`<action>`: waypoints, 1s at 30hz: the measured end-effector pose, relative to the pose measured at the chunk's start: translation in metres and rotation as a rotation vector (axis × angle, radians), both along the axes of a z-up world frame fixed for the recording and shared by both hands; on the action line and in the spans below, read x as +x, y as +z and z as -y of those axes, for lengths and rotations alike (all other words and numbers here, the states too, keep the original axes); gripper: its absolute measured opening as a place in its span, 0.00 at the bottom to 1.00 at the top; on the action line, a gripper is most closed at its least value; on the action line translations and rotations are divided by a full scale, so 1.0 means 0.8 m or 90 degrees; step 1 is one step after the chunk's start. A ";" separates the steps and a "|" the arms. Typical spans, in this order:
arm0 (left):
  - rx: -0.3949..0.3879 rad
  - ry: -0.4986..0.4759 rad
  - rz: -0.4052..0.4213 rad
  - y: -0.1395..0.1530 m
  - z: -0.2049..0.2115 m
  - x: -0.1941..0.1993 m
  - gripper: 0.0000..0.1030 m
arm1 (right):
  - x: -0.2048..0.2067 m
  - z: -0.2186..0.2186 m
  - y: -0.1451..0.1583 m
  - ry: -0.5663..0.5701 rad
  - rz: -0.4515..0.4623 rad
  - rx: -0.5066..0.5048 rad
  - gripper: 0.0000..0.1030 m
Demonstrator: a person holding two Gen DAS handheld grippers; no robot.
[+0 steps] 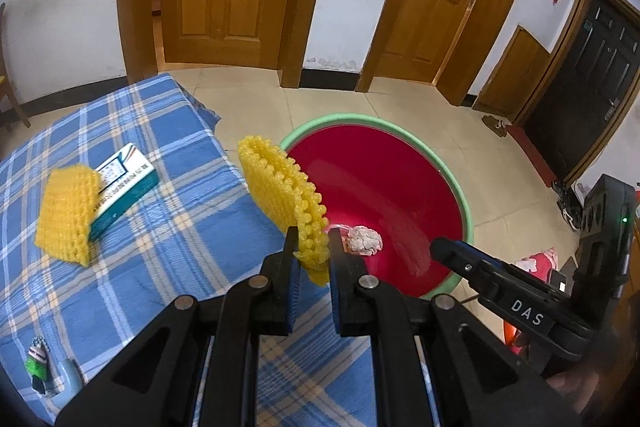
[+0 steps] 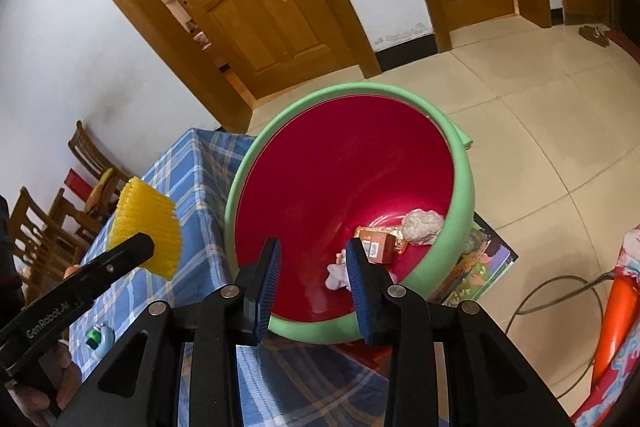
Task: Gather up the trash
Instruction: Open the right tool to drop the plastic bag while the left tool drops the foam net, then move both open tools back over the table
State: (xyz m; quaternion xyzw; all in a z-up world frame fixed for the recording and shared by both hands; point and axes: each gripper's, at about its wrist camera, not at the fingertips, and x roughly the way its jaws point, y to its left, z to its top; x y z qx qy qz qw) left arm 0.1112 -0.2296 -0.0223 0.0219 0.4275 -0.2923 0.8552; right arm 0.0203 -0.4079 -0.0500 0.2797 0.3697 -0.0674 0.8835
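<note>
Left gripper point(image 1: 313, 247) clamped on yellow foam net point(image 1: 284, 195), held at the near rim of the red basin point(image 1: 466, 211), over the table edge. Right gripper point(image 2: 314, 267) jaws apart, nothing between them, above the basin's inside. In the basin: crumpled paper ball point(image 2: 422, 225), orange box point(image 2: 378, 245), white wad point(image 2: 336, 275). Left of basin on blue plaid tablecloth point(image 1: 160, 227): second yellow foam net point(image 1: 68, 213) against a teal box point(image 1: 122, 183).

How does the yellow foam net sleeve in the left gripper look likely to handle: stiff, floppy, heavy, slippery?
The yellow foam net stands up from the left gripper without drooping, so it is probably very light and springy. Its knobbly mesh should grip the fingers well rather than slip. Once released over the basin it may drift or bounce instead of dropping straight.
</note>
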 end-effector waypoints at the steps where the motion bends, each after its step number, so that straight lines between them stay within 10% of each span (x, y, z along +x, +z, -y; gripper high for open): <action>1: 0.001 -0.002 -0.002 -0.002 0.003 0.000 0.11 | -0.001 0.002 -0.001 -0.002 0.000 0.002 0.34; 10: 0.007 -0.025 -0.003 -0.014 0.028 0.002 0.12 | -0.012 0.010 -0.003 -0.017 0.002 0.011 0.34; 15: 0.012 -0.025 0.005 -0.015 0.035 0.002 0.40 | -0.015 0.011 -0.002 -0.025 0.000 0.014 0.34; 30: 0.013 0.020 0.026 0.004 -0.006 0.005 0.41 | -0.020 -0.007 0.015 -0.016 0.016 0.006 0.43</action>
